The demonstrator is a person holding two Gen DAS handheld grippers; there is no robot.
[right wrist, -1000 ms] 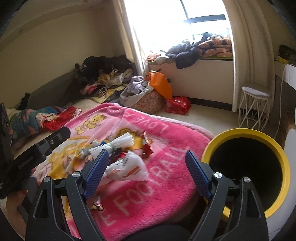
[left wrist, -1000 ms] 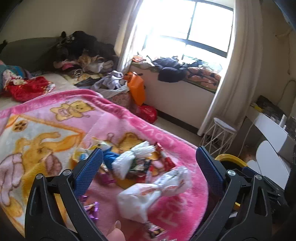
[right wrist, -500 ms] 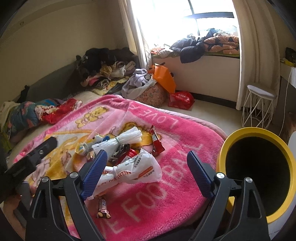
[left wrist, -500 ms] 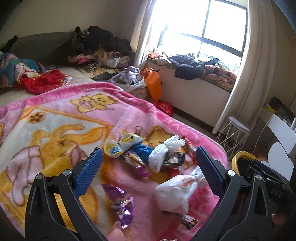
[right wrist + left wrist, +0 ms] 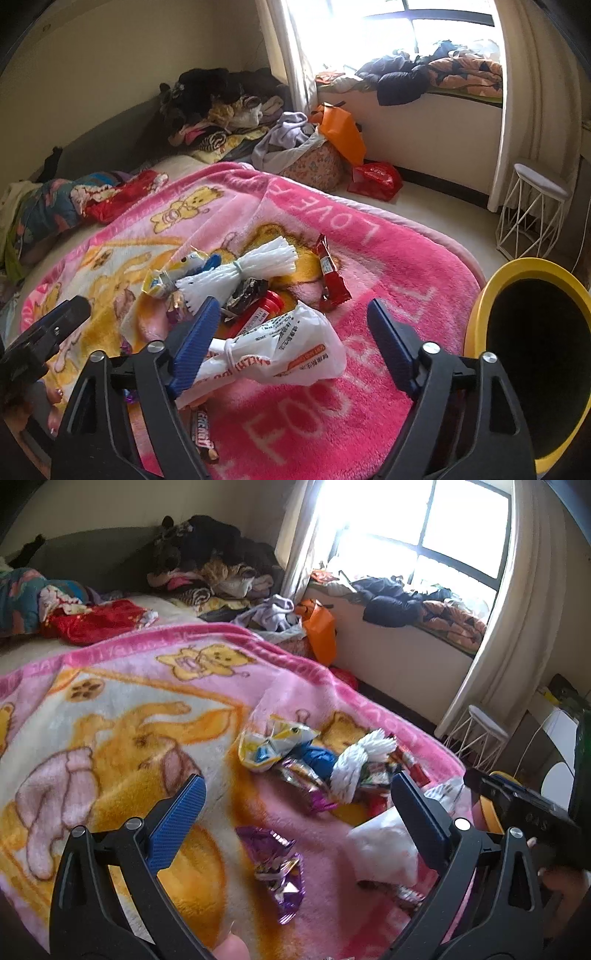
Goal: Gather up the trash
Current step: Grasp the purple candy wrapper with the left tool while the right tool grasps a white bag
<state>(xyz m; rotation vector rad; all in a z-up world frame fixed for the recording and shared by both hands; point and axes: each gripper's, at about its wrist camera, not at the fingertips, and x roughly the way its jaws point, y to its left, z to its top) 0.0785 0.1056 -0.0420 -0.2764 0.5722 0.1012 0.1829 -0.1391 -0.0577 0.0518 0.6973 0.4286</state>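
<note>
Pink bear-print blanket, white printed plastic bag, purple wrapper, yellow-rimmed black bin

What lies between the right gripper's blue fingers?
In the right wrist view, a tied white plastic bag with orange print lies between the closing right gripper fingers on the pink blanket, nearer the left finger, not yet pinched.

wrappers crowd blanket centre, yellow bin flanks bed edge
</note>
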